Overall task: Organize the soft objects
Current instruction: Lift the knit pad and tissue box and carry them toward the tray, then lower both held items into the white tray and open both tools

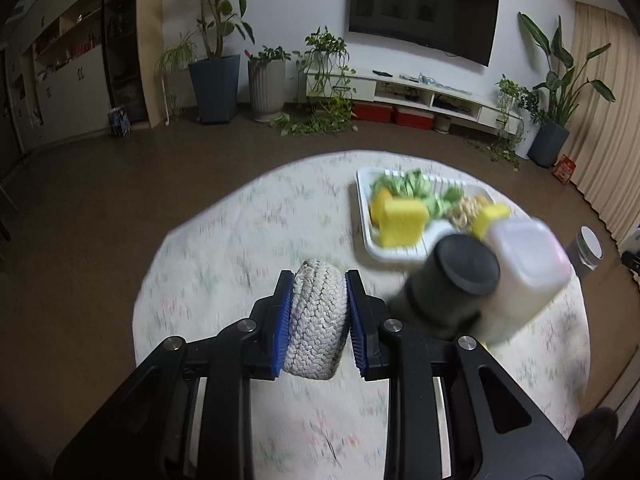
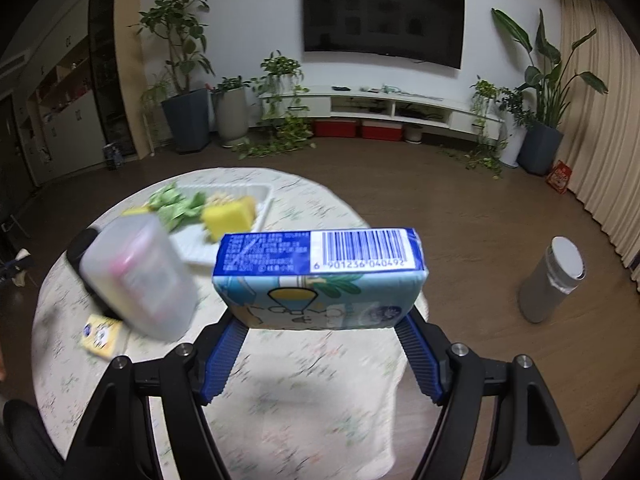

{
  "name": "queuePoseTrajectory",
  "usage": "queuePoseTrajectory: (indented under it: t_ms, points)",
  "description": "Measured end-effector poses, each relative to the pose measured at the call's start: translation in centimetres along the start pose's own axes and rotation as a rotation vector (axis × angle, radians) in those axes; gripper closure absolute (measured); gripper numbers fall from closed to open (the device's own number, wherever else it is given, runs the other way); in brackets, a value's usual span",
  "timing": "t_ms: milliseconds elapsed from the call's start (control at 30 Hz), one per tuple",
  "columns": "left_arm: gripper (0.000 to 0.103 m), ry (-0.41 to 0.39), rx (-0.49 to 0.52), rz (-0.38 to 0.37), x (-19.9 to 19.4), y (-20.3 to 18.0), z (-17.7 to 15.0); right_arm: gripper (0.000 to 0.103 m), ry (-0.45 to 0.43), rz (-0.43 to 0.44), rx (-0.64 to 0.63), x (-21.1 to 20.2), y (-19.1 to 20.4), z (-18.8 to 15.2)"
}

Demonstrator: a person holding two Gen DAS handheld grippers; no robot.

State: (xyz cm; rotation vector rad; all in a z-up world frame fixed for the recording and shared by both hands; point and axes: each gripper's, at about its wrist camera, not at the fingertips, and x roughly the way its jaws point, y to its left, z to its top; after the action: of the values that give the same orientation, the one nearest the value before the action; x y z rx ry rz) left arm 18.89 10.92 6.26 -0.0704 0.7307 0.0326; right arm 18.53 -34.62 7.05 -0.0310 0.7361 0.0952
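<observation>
a: so, the rope coil (image 1: pixel 316 320) is seen squeezed between the pads of the left gripper (image 1: pixel 317 318), lifted clear of the table (image 1: pixel 224 240). how's it expected to handle?

b: probably light and squashy, braided so not slippery. it's pinched across its flat sides, which looks sensible.

a: and the tissue pack (image 2: pixel 320 278)?

b: that's clamped by its two ends in the right gripper (image 2: pixel 322 322), also above the table. soft, light, but the plastic wrap could be slick, so a firm hold is advised. the white tray (image 1: pixel 370 240) with sponges and green bits sits just beyond.
</observation>
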Motion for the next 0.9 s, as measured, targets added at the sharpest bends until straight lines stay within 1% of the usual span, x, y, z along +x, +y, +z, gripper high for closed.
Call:
queuePoseTrajectory:
  t_ms: [133, 233, 333, 433, 533, 633, 700, 767, 900]
  points:
    - [0.080, -0.011, 0.088, 0.002, 1.5, -1.5, 4.0, 0.027, 0.015, -0.015, -0.001, 1.9, -1.6, 3.1]
    - [0.080, -0.008, 0.158, -0.017, 3.0, -3.6, 6.5, 0.027, 0.018, -0.017, -0.022, 3.5, -1.6, 5.7]
    - [0.080, 0.019, 0.227, -0.061, 5.3, -6.0, 8.6, 0.027, 0.026, -0.006, -0.061, 5.4, -0.4, 8.4]
    - [0.080, 0.079, 0.294, -0.103, 8.1, -8.7, 10.2, 0.027, 0.048, 0.021, -0.103, 8.0, 1.8, 11.0]
    - [0.079, 0.135, 0.373, -0.128, 10.5, -11.5, 11.2, 0.027, 0.087, 0.073, -0.136, 10.8, 4.0, 12.8]
    - [0.079, 0.184, 0.421, -0.157, 12.5, -13.4, 12.2, 0.027, 0.130, 0.103, -0.198, 13.5, 6.5, 14.1]
    - [0.079, 0.230, 0.453, -0.174, 14.2, -14.6, 12.5, 0.027, 0.165, 0.133, -0.231, 15.1, 8.2, 14.4]
    - [0.079, 0.278, 0.490, -0.181, 15.7, -15.7, 12.1, 0.027, 0.205, 0.154, -0.270, 16.9, 9.9, 14.6]
    - [0.079, 0.349, 0.574, -0.207, 17.8, -18.0, 10.9, 0.027, 0.269, 0.187, -0.329, 20.1, 12.5, 14.3]
